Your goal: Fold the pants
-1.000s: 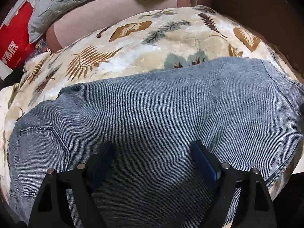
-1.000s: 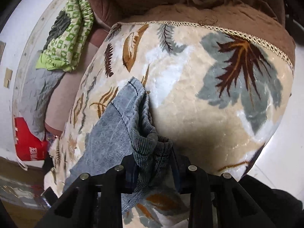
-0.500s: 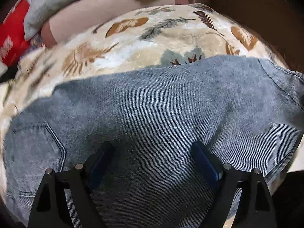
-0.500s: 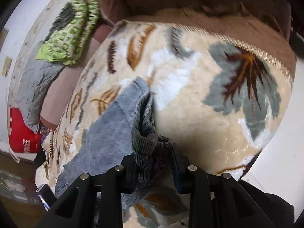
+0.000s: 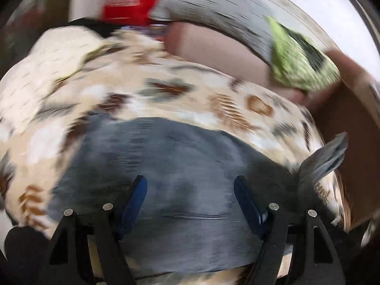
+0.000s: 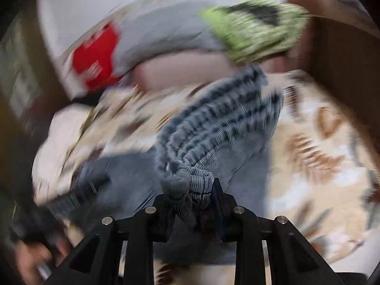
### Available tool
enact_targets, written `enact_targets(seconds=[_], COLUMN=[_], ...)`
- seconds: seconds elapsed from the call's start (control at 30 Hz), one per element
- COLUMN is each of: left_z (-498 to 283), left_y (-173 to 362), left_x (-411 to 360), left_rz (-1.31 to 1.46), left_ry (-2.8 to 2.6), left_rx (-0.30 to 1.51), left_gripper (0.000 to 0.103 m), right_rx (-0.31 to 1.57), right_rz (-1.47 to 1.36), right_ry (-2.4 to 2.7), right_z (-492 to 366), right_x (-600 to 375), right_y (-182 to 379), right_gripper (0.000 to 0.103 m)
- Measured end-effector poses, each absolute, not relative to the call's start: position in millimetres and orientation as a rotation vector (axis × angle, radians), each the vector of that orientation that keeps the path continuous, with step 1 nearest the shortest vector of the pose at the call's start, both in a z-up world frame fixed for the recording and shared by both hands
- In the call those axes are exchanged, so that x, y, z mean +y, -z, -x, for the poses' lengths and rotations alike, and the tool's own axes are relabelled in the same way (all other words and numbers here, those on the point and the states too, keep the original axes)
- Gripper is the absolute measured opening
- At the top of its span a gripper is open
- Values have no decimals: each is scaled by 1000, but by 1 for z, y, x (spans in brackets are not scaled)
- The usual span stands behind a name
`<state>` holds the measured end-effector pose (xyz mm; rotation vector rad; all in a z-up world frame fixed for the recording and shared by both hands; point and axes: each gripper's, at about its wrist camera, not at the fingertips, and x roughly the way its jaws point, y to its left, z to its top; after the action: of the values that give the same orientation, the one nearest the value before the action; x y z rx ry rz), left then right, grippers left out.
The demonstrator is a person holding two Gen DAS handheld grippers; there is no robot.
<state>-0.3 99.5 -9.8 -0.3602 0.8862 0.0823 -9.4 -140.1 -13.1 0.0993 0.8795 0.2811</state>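
Denim fills the lower middle of both views: the pants (image 5: pixel 180 166) lie spread on the leaf-print blanket (image 5: pixel 213 99), their grey-blue cloth running from the lower left to the centre right of your left camera's frame. Your left gripper (image 5: pixel 190 204) hangs over them with its blue pads spread wide; its jaws have just been closing a little, and no cloth is pinched between them. Your right gripper (image 6: pixel 193 204) is clamped on a bunched fold of the pants (image 6: pixel 213 128), the ribbed fabric fanning up from the jaws toward the upper centre of that frame. Both pictures are smeared by motion (details are hard to read). A green patterned cloth (image 6: pixel 256 30), a grey quilted cover (image 6: pixel 161 35) and a red bag (image 6: pixel 95 59) sit along the top.
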Motion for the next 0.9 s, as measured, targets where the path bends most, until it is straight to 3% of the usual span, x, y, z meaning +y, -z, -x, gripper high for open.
enact_targets(seconds=[0.17, 0.23, 0.3, 0.5, 0.63, 0.7, 0.9], left_z=[3, 1, -5, -21, -37, -38, -31], left_y=[13, 6, -3, -7, 54, 88, 86], left_x=[111, 97, 72, -9, -47, -48, -45], left_rz=[331, 317, 291, 182, 24, -30, -40], left_ry=[-112, -82, -23, 140, 120, 83, 99], left_rx=[919, 904, 894, 898, 1100, 1172, 1102], left_gripper=[76, 76, 76, 76, 76, 80, 81], right_rx=[1032, 1002, 1010, 1009, 1141, 1153, 1087], right_rz=[-127, -241, -341, -708, -897, -903, -830], right_ry=[-381, -418, -440, -415, -415, -436, -487], right_z=[0, 3, 4, 19, 10, 4, -49], right_x=[-106, -123, -146, -236, -262, -263, -263], right_y=[88, 80, 73, 80, 119, 115, 72], right_gripper=[39, 58, 67, 67, 67, 67, 67])
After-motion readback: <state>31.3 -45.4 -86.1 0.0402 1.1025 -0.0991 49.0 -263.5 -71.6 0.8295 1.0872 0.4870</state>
